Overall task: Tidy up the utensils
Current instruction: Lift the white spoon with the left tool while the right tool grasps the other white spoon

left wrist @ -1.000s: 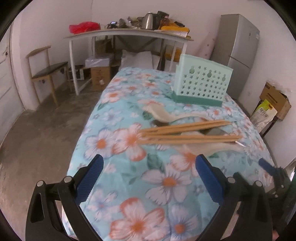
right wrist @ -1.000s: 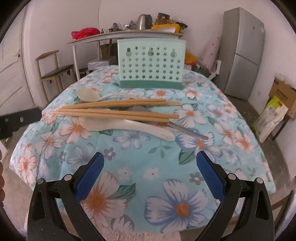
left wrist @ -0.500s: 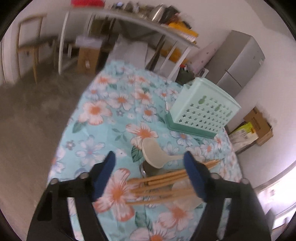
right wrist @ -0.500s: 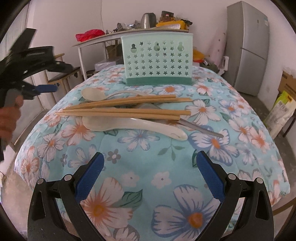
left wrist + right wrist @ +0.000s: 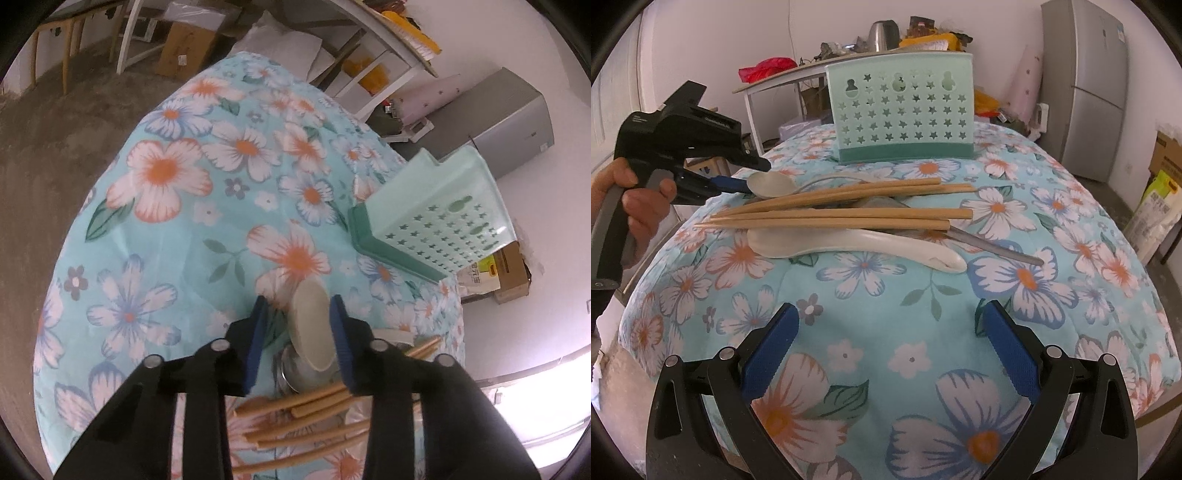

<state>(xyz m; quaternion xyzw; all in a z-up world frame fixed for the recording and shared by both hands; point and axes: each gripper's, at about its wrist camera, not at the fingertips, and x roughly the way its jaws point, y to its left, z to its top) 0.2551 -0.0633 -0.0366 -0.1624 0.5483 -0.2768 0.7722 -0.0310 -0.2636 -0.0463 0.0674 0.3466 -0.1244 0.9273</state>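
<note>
A pile of utensils lies on the flowered tablecloth (image 5: 871, 354): several wooden chopsticks (image 5: 842, 214), a white ceramic spoon (image 5: 857, 243), a metal spoon (image 5: 997, 247) and a beige spoon (image 5: 772, 183). My left gripper (image 5: 298, 301) points down over the beige spoon's bowl (image 5: 310, 325). Its jaws are closing with the bowl between them, and a gap still shows at the left pad. The chopsticks (image 5: 306, 406) lie just below it. My right gripper (image 5: 890, 314) hangs open near the table's front edge, holding nothing. The mint utensil holder (image 5: 901, 110) stands behind the pile.
A hand (image 5: 635, 206) holds the left gripper (image 5: 738, 182) at the table's left edge. Behind the table stand a cluttered white shelf table (image 5: 783, 81) and a grey fridge (image 5: 1086, 85). Cardboard boxes (image 5: 513, 269) sit on the floor to the right.
My left gripper has swung in over the pile's left end, tipped downward and narrowed its jaws around the beige spoon's bowl. The right gripper has stayed put.
</note>
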